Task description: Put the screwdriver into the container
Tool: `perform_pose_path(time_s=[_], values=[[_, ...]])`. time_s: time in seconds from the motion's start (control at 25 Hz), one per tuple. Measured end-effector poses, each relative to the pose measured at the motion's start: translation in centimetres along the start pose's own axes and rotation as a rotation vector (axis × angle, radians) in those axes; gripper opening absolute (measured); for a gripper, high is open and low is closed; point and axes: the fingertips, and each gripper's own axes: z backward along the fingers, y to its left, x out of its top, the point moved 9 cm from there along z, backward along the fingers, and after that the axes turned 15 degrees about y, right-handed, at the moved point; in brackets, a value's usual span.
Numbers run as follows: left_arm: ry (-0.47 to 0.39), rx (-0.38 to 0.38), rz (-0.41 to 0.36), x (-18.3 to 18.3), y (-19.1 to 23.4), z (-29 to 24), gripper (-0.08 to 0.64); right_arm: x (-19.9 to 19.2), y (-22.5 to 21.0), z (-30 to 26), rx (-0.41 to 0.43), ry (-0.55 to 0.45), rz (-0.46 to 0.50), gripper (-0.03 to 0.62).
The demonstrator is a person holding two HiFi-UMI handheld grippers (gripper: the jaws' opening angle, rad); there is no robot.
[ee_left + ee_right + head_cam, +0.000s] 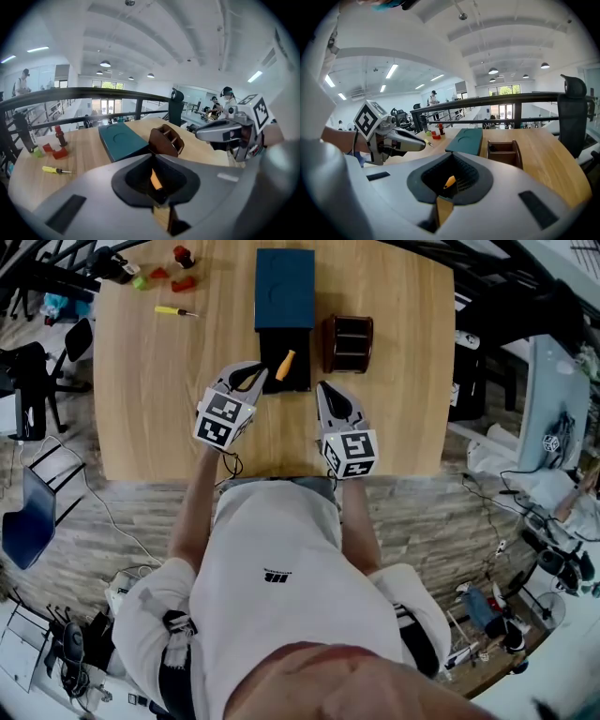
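Left claw [260, 372] and right claw [322, 388] both closed together, empty; I see orange screwdriver [284, 364] lying inside black container [301, 352] on tabletop [403, 352].

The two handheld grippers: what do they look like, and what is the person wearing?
The left gripper and right gripper are pale grey tapered shells with black insides. Each carries a white cube with black square markers; a dark cable hangs below the left cube. The person wears a white short-sleeved T-shirt.
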Motion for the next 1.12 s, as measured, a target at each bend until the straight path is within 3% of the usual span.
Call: perform_pose_path(time_s=[0.6, 1.12], values=[[-0.111, -0.030, -0.004, -0.7, -0.2, 4.0, 0.012, 0.9, 1.5, 2.1, -0.058, -0.035, 0.006, -0.006], [-0.133, -0.029, -0.013, -0.7, 0.1, 4.4, 0.012, 1.3, 2.3, 2.1, -0.065, -0.038, 0.020, -0.006]])
